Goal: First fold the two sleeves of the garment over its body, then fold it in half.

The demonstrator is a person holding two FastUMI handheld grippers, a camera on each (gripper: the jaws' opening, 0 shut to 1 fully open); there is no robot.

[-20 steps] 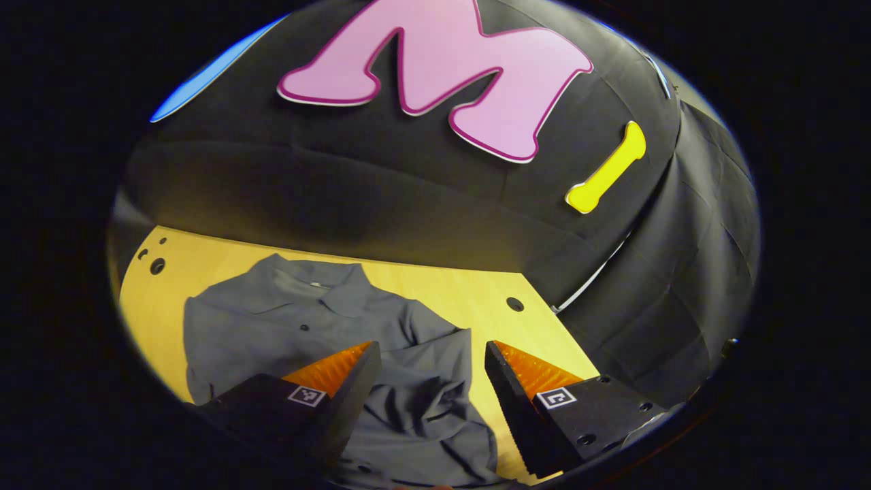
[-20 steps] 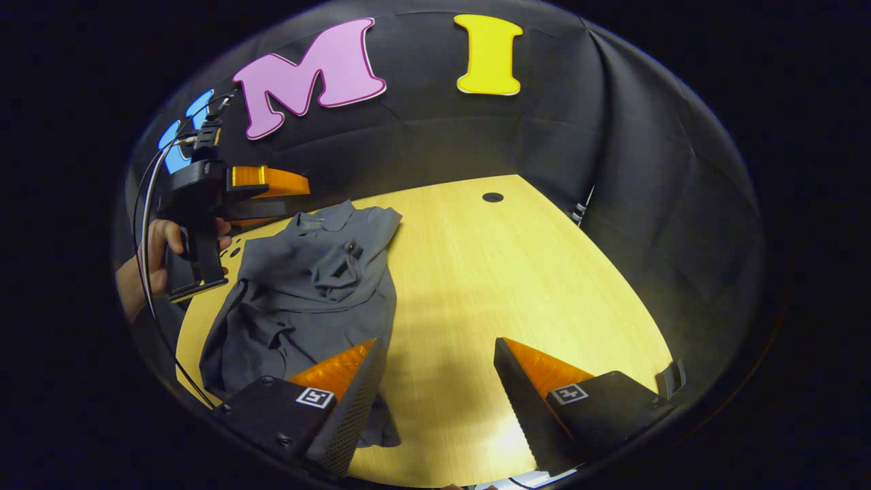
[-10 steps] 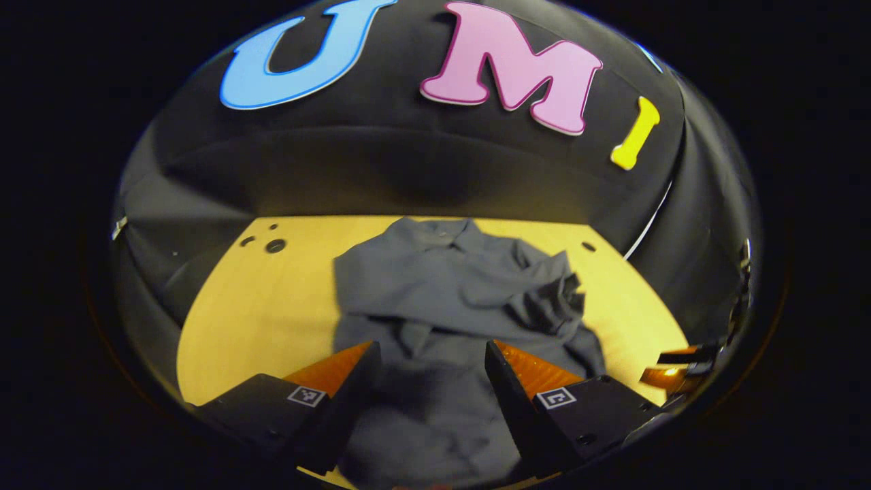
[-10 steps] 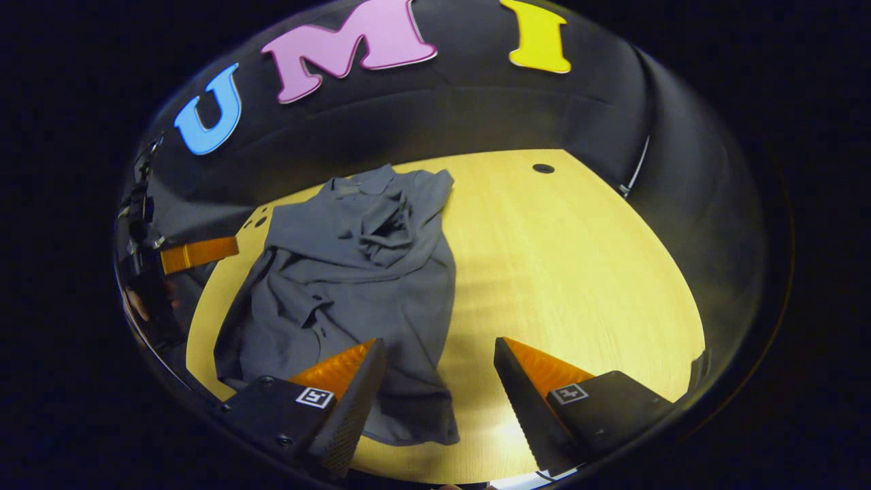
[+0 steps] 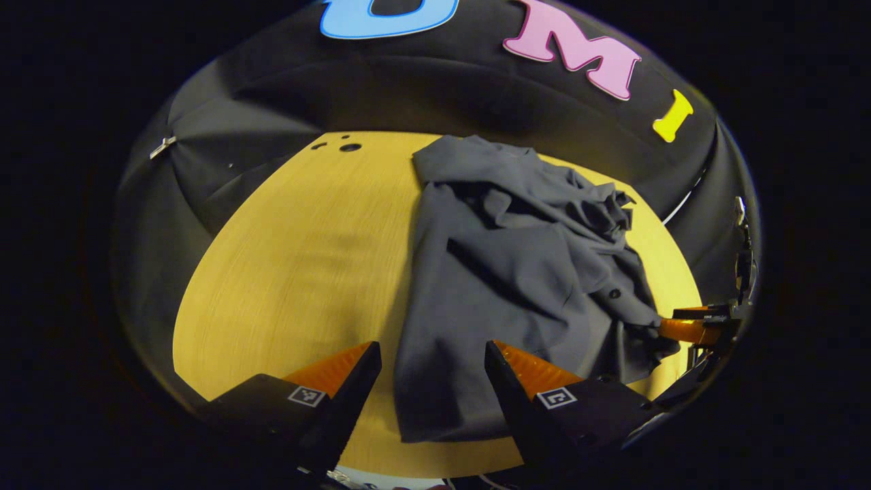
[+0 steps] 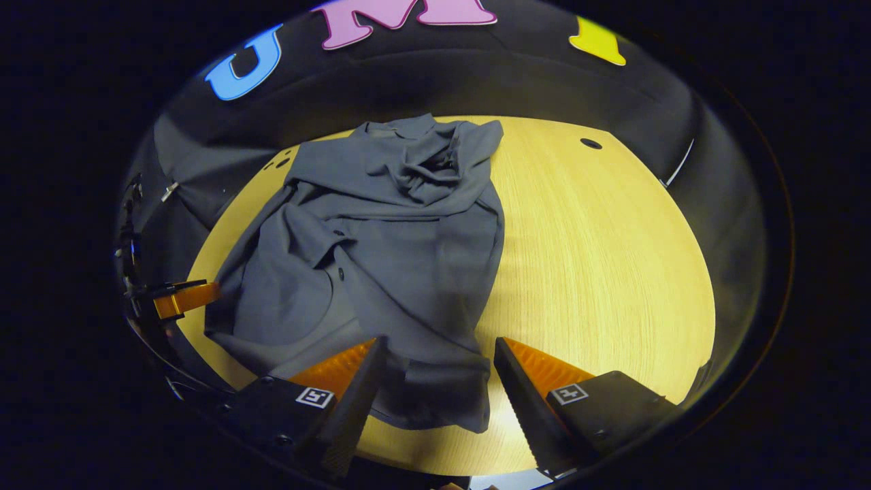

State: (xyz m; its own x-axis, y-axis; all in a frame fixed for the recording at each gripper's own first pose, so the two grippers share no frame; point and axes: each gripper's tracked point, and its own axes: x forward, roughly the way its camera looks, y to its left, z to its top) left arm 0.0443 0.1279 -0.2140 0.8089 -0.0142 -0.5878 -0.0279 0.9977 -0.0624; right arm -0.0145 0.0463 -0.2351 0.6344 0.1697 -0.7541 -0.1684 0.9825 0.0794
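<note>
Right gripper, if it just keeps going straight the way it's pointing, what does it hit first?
Most likely the grey shirt: its bottom hem lies between the open fingers of the right gripper, on the wooden table. Depth is hard to judge here.

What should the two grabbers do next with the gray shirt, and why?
Probably lower both onto the shirt's near hem. The shirt lies on the table with its sleeves over its body, not yet halved. The left gripper and right gripper are open above that hem.
</note>
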